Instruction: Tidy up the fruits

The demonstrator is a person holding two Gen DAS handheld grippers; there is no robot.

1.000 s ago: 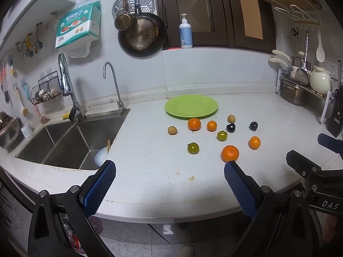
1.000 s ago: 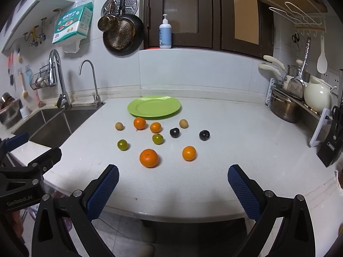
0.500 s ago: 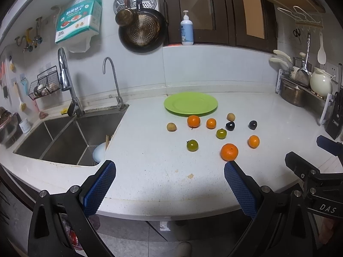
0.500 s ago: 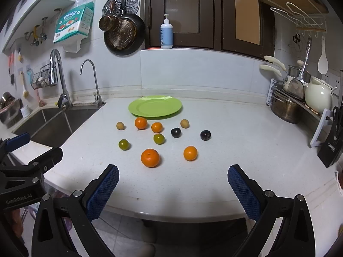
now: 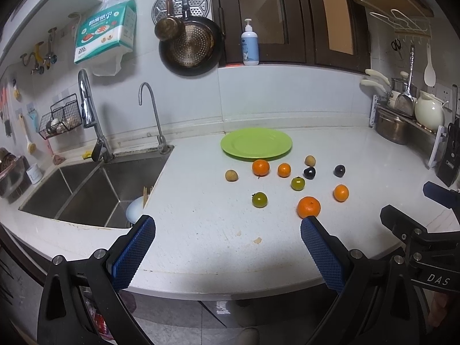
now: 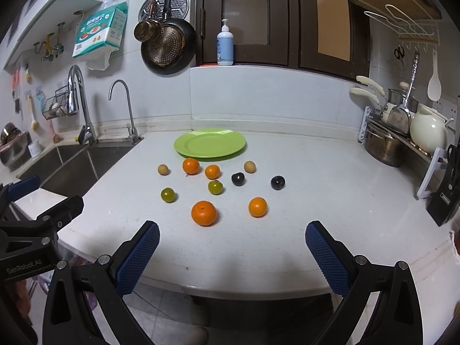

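While both wait at the table's (image 6: 287, 244) near edge, the left hand-held gripper (image 5: 227, 247) and right hand-held gripper (image 6: 231, 248) stand wide open and empty — ready, I judge, for a first pick. Beyond them ten fruits (image 6: 203, 212) lie scattered just before the bare green plate (image 6: 210, 144), their likely destination.

The white countertop (image 6: 316, 189) carries a green plate (image 6: 210, 143), four oranges, two green fruits, two dark fruits and two brownish, possibly longan-like, fruits.
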